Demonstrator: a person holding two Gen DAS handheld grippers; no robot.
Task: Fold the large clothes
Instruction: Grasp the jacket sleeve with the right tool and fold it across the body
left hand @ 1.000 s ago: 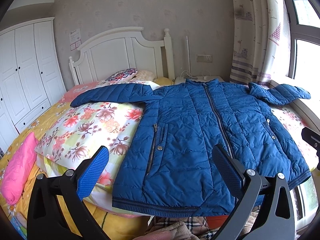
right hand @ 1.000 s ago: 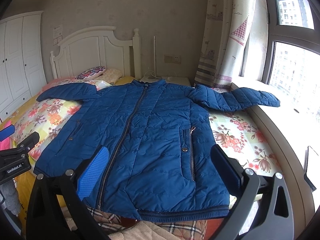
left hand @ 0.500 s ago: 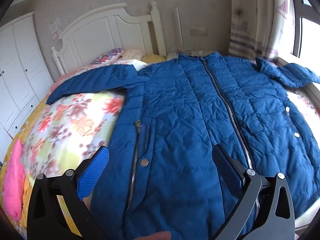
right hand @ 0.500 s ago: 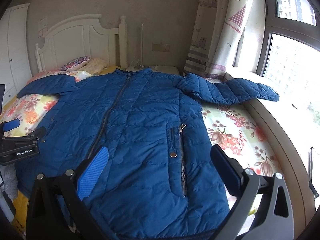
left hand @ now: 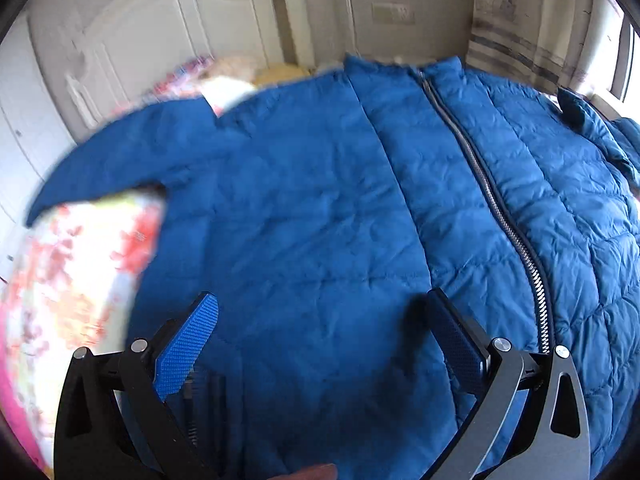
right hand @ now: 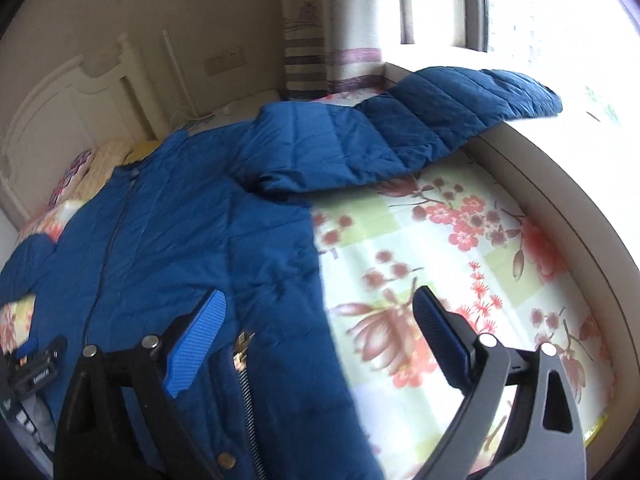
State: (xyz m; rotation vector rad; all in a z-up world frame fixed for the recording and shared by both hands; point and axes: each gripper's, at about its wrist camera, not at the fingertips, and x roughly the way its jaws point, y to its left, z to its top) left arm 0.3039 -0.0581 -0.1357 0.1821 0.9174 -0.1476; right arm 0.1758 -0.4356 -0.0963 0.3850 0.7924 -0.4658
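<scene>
Jaws gaping, both grippers have closed in over jacket (left hand: 320, 220).

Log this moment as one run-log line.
stage: pre-grasp | left gripper: open over jacket front | right gripper: open over jacket side edge | jacket: flat, zipped, unfolded on bed

right gripper (right hand: 320, 320): jaws wide apart, nothing between them, over the jacket's side edge | jacket (right hand: 192, 232): blue, quilted, flat on the bed, zipped | sleeve (right hand: 420, 128): stretched out toward the window ledge | sheet (right hand: 460, 264): floral, bare beside jacket | left gripper (right hand: 34, 364): at left edge, jaw state unclear | headboard (right hand: 64, 108): white
</scene>
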